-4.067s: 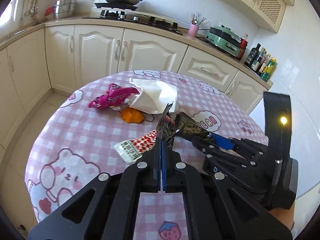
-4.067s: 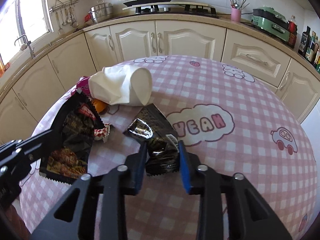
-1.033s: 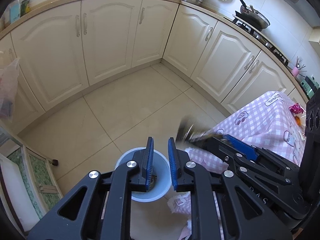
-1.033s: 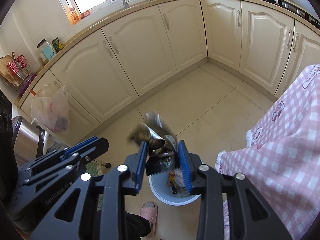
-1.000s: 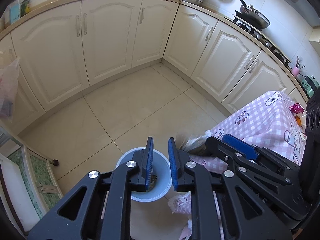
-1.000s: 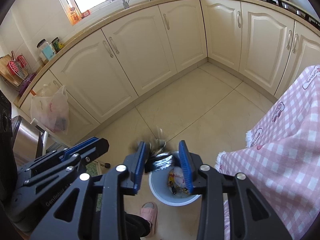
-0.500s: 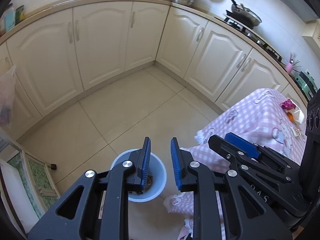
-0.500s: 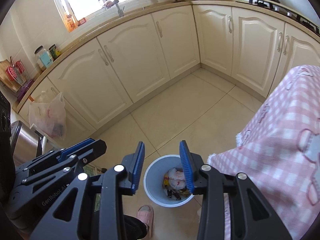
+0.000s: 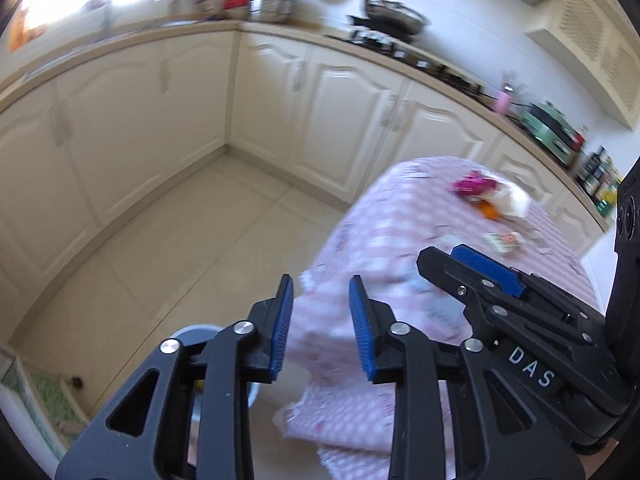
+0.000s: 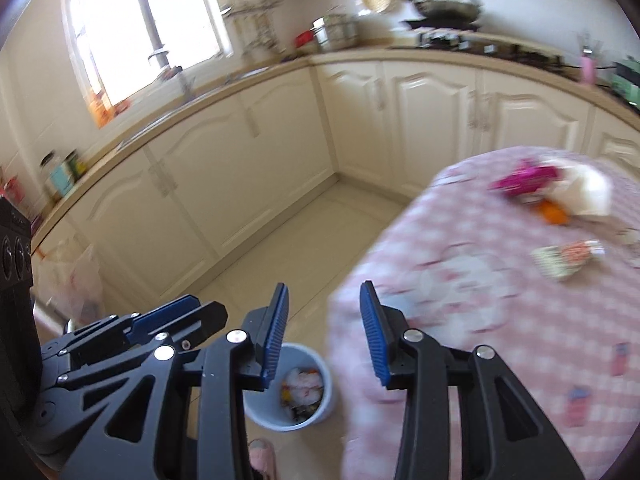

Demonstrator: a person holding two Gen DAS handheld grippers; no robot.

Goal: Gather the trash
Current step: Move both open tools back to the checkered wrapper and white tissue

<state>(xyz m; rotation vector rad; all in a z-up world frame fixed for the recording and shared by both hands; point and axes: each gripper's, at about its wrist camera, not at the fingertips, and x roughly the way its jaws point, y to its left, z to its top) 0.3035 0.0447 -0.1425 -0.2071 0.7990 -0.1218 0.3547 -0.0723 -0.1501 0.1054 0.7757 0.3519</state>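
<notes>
Both grippers empty. Left gripper (image 9: 320,322) fingers opening; right gripper (image 10: 323,330) fingers opening, moderately parted. Remaining trash on the pink checked worktop (image 10: 500,312): snack wrapper (image 10: 566,256) at two o'clock, nearer the right gripper, long axis crosswise. Bin (image 10: 290,388) below.

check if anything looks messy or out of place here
Litter still lies on the pink checked tablecloth: a magenta wrapper, crumpled white paper, an orange scrap and a red-and-white packet. The bin on the floor already holds trash. Nothing looks spilled; both views are blurred.
</notes>
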